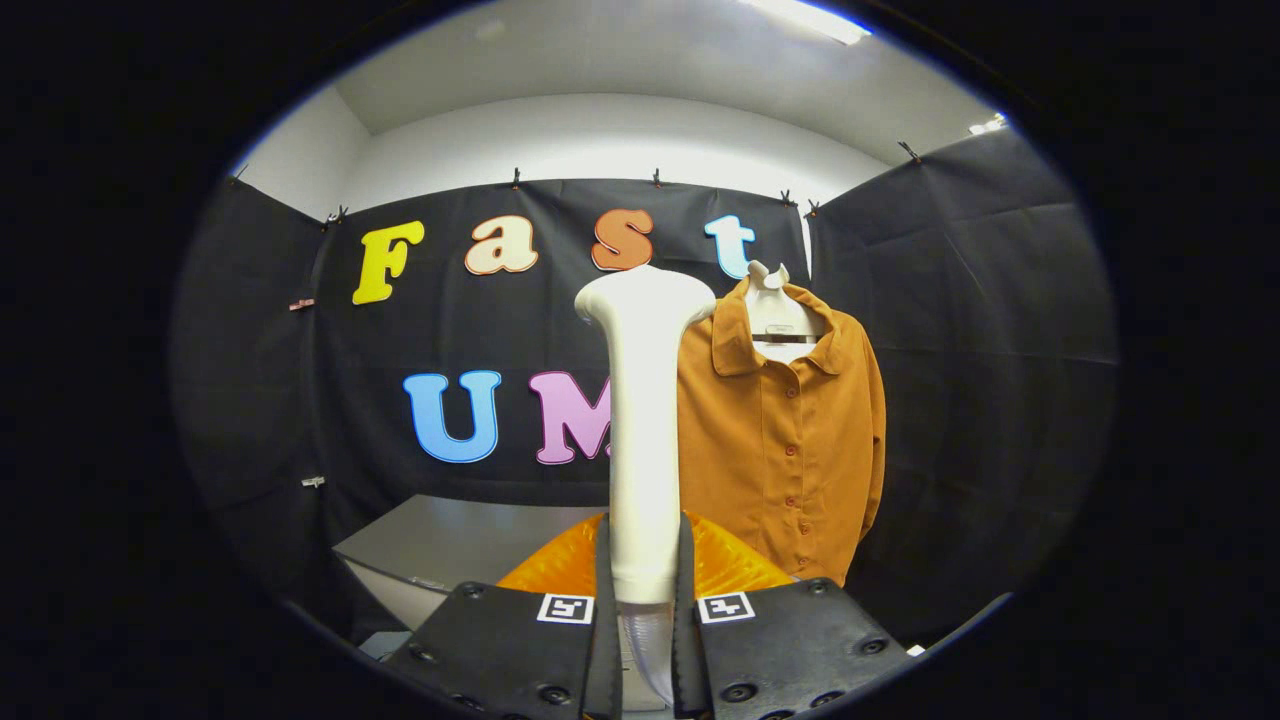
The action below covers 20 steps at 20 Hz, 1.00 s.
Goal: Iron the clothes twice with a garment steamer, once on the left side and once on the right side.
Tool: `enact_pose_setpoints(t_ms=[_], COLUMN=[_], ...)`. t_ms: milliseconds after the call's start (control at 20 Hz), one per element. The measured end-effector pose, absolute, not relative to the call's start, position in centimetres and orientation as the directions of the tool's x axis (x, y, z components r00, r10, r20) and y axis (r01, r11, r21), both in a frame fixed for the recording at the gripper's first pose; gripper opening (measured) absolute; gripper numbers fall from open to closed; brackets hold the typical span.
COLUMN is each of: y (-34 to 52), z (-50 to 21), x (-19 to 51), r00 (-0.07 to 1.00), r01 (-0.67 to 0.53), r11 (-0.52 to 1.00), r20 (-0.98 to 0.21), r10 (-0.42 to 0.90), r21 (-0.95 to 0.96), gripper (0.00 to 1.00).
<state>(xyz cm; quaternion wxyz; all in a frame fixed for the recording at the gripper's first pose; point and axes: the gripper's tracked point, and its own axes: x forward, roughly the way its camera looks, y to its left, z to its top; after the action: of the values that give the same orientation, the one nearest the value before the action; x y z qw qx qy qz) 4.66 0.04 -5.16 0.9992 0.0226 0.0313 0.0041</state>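
One white plastic garment steamer (643, 420) stands upright between the two black fingers (560, 650) of the gripper (643, 640), which pinch its handle from both sides. Its flared head reaches collar height of the rust-orange buttoned shirt (790, 440), which hangs on a white hanger (768, 278) just right of and beyond the steamer. An orange ribbed object (545, 570) lies behind the steamer's base. A grey table (450, 540) lies left of the steamer, lower down.
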Motion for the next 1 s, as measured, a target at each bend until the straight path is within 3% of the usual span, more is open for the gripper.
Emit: enact_pose_setpoints(t_ms=[1000], y=[1.05], z=[-5.29], x=[3.99], r00=[0.998], r01=[-0.005], r11=[1.000], r20=[-0.060], r10=[0.006], r21=[0.027], gripper=[0.23])
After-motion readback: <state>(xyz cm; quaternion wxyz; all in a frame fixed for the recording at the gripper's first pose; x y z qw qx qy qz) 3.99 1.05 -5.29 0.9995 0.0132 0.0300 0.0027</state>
